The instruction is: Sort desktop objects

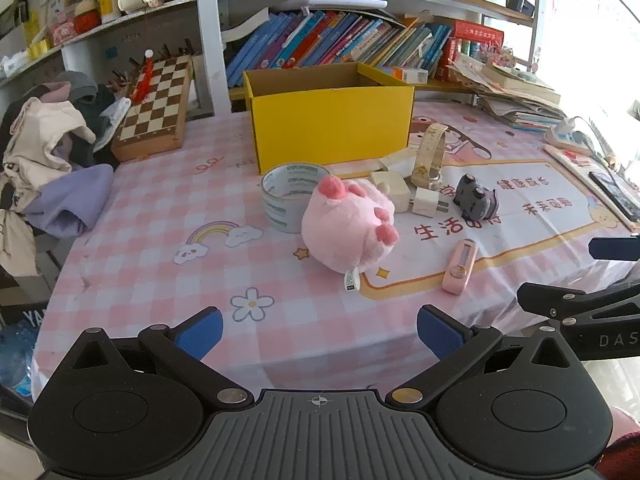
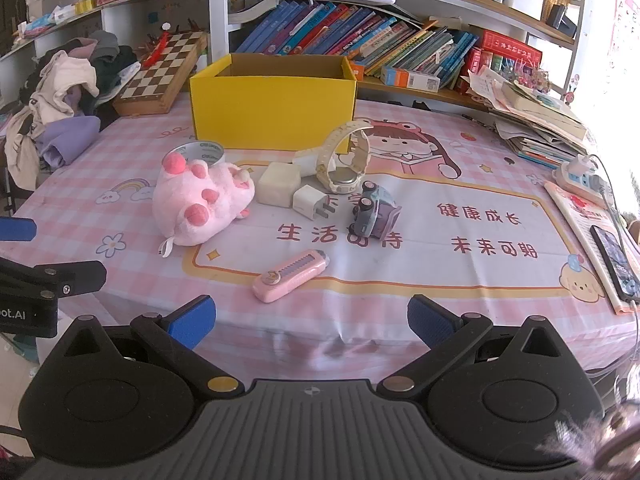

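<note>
Both grippers, left point(image 1: 319, 333) and right point(image 2: 311, 322), fingers wide apart, apparently touching nothing.

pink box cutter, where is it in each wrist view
Left wrist: the pink box cutter lies right of centre, below the toy car, right of the pink plush.
Right wrist: the cutter lies left of centre, near the table's front edge.
Shared landmark: the yellow box behind the clutter.

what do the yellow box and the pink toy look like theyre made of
Yellow box: likely cardboard, matte yellow outside, plain brown inside, with thin folded walls. Pink toy: plush fabric, fuzzy nap, soft rounded shape and a sewn tag; the filling cannot be seen.
</note>
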The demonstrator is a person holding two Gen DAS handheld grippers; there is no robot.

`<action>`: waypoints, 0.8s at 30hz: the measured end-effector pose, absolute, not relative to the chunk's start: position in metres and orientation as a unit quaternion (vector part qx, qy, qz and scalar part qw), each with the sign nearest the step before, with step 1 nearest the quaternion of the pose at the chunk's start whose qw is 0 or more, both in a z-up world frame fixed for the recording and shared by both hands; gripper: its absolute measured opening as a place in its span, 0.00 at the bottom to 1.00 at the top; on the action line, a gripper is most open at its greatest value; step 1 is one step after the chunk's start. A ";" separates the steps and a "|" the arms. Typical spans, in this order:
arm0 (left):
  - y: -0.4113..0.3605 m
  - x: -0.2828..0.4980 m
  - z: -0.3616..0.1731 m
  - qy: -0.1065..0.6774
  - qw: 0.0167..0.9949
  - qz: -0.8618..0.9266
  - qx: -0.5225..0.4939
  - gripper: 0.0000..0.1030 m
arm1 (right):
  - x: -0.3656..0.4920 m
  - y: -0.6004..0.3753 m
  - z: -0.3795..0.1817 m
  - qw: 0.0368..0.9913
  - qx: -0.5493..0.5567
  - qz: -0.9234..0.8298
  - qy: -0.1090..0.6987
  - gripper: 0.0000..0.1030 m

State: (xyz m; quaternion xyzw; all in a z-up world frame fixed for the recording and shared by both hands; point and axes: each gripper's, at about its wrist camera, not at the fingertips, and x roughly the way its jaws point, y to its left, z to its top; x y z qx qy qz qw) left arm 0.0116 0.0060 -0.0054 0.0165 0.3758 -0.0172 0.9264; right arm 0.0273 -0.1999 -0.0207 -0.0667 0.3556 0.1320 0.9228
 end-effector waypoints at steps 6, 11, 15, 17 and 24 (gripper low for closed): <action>0.004 0.010 -0.004 0.369 0.929 -0.020 0.023 1.00 | 0.027 -0.201 -0.020 0.923 -0.067 0.133 0.354 1.00; 0.002 0.010 -0.002 0.364 0.931 -0.022 0.030 1.00 | 0.027 -0.202 -0.020 0.924 -0.065 0.132 0.353 1.00; 0.002 0.010 -0.001 0.362 0.931 -0.024 0.031 1.00 | 0.027 -0.201 -0.019 0.924 -0.065 0.131 0.352 1.00; 0.003 0.010 -0.001 0.362 0.932 -0.023 0.029 1.00 | 0.026 -0.201 -0.019 0.925 -0.065 0.130 0.352 1.00; 0.007 0.010 0.001 0.358 0.933 -0.039 0.010 1.00 | 0.025 -0.200 -0.018 0.926 -0.065 0.127 0.351 1.00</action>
